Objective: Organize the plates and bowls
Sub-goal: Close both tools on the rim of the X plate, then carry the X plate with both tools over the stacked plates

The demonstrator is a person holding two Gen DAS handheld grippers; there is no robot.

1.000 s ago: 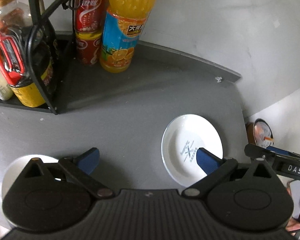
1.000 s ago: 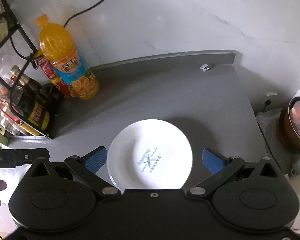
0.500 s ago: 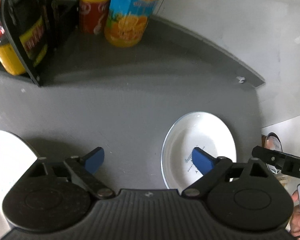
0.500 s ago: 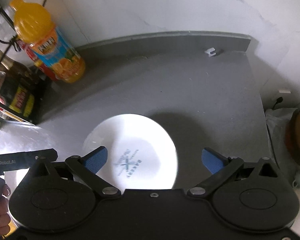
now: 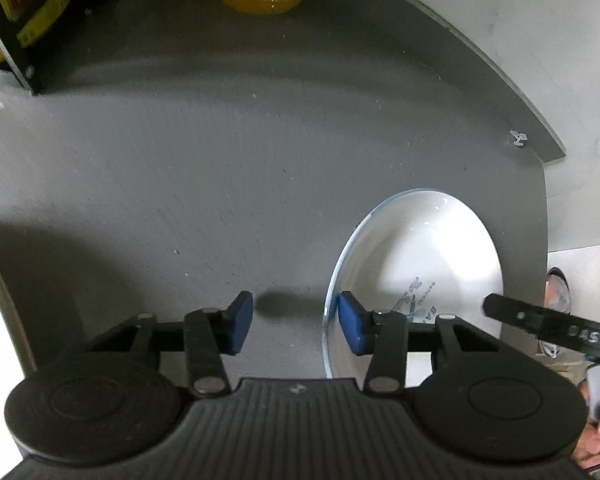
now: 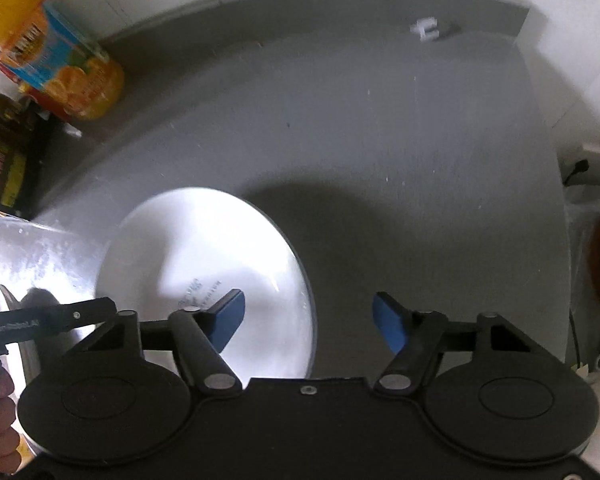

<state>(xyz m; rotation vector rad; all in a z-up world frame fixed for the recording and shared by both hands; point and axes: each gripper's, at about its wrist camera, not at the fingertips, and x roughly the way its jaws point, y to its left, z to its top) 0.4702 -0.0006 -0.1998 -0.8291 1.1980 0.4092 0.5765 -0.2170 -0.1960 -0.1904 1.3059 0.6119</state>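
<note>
White plate (image 5: 428, 256) flat on grey counter (image 5: 260, 160). Left gripper (image 5: 296, 322) and right gripper (image 6: 308, 316) both spread, straddling opposite rims. Advice: lower, centre rim between pads, close gently.

Grey matte countertop (image 6: 380, 128) lies open across its centre and toward the back rim. Obstructions: orange juice bottle with blue label (image 6: 60, 68) and black wire rack of dark sauce bottles (image 5: 16, 24) crowd the far left corner; round white ceramic plate (image 6: 204, 280) occupies the near surface; small white plastic clip (image 6: 428, 29) sits near the far right edge
</note>
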